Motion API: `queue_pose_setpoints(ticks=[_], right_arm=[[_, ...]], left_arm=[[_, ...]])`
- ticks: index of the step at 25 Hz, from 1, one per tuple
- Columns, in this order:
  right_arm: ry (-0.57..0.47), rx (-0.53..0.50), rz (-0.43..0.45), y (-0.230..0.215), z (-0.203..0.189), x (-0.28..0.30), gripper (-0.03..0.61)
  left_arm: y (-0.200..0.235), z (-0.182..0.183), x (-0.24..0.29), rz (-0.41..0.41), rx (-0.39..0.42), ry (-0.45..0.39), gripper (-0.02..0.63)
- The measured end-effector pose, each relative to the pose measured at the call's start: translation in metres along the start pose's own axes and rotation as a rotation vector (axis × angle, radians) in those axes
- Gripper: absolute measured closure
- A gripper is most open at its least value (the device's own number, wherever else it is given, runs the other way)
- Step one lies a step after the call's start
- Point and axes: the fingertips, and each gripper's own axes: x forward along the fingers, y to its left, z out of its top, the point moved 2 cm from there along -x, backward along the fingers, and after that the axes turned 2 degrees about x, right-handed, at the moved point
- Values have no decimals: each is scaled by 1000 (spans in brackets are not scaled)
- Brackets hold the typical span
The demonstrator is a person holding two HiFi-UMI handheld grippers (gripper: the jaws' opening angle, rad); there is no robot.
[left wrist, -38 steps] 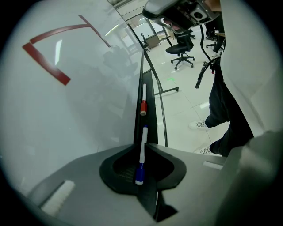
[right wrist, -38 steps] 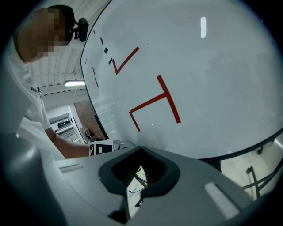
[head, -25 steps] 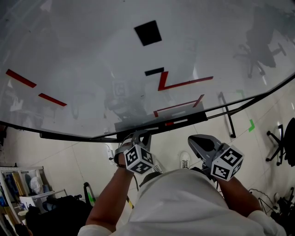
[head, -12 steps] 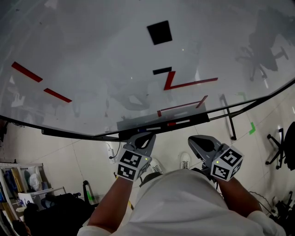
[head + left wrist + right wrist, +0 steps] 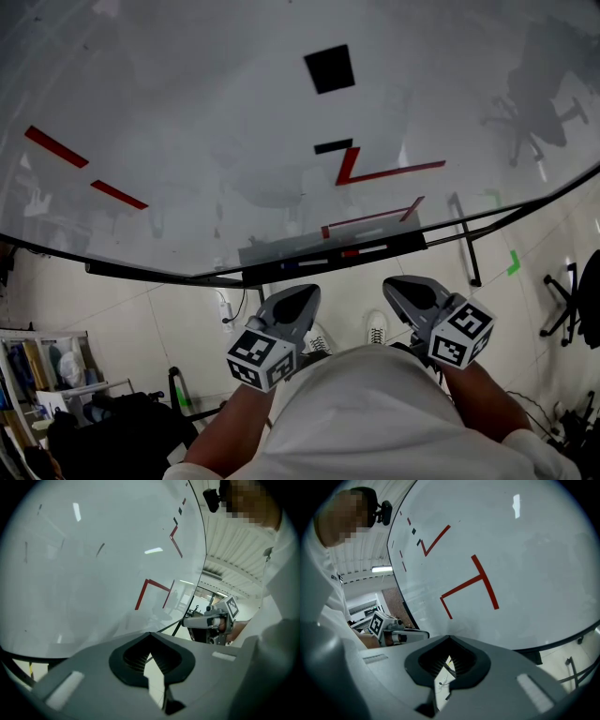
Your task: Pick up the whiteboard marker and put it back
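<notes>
The whiteboard (image 5: 216, 112) carries red lines and black squares. Along its bottom edge runs a dark tray (image 5: 403, 243); a marker with a red part (image 5: 349, 252) lies in it, with other small pens beside it. My left gripper (image 5: 298, 296) hangs just below the tray, shut and empty, its tip (image 5: 150, 634) pointing along the board. My right gripper (image 5: 397, 284) is also shut and empty below the tray, its tip (image 5: 450, 637) turned toward the board. Neither touches the marker. Each gripper shows in the other's view: right gripper (image 5: 210, 621), left gripper (image 5: 396, 633).
The board's black stand legs (image 5: 464, 239) reach over the tiled floor. Green tape marks (image 5: 512, 260) lie on the floor at right, beside an office chair (image 5: 577, 300). Shelves with clutter (image 5: 42, 384) stand at lower left. The person's shoes (image 5: 377, 326) show beneath the grippers.
The left gripper has turned and dropped slightly down and left, toward the body. The right gripper has stayed in place.
</notes>
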Motion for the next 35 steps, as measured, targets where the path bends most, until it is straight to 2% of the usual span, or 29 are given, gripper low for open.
queue_pose_setpoints(ticks=[10, 14, 28, 32, 35], right_arm=[[-10, 14, 12, 2, 4, 1, 577], [0, 1, 10, 3, 3, 2, 577], [-1, -9, -14, 7, 5, 2, 577], [-11, 6, -45, 20, -2, 3, 577], [-30, 20, -79, 34, -9, 4, 577]], left_arm=[[-14, 12, -20, -40, -78, -87, 598], [-17, 13, -25, -38, -58, -115, 598], [-19, 16, -27, -41, -13, -89, 598], [-16, 12, -34, -72, -6, -89, 598], [-18, 6, -39, -114, 32, -78, 598]])
